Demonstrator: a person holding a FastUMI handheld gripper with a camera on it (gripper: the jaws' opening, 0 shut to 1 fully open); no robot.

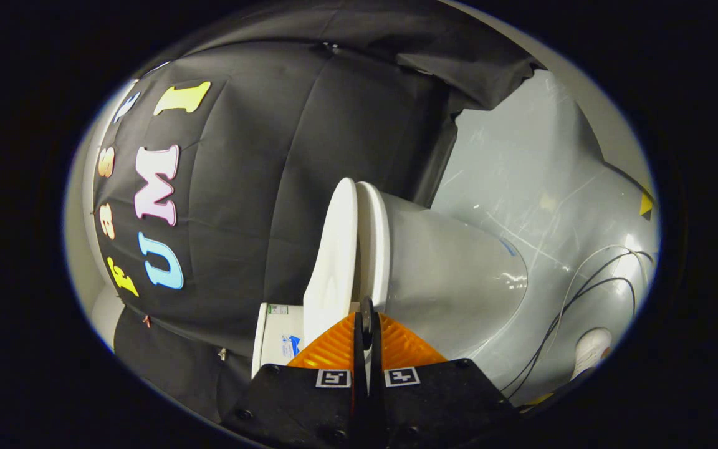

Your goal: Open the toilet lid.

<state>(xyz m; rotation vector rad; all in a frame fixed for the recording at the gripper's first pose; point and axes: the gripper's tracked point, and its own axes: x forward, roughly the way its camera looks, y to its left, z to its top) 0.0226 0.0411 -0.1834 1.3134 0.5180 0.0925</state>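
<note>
Two fingers of the tongs [366, 333] sit pressed together at the smooth white plastic toilet lid [334, 262] (slightly ajar); best lift its rim steadily, avoiding slip.

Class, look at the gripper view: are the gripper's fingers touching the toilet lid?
Cannot tell. In the gripper view the gripper has its fingers nearly closed, tips right at the near edge of the toilet lid, but overlap hides whether they press on it.
</note>
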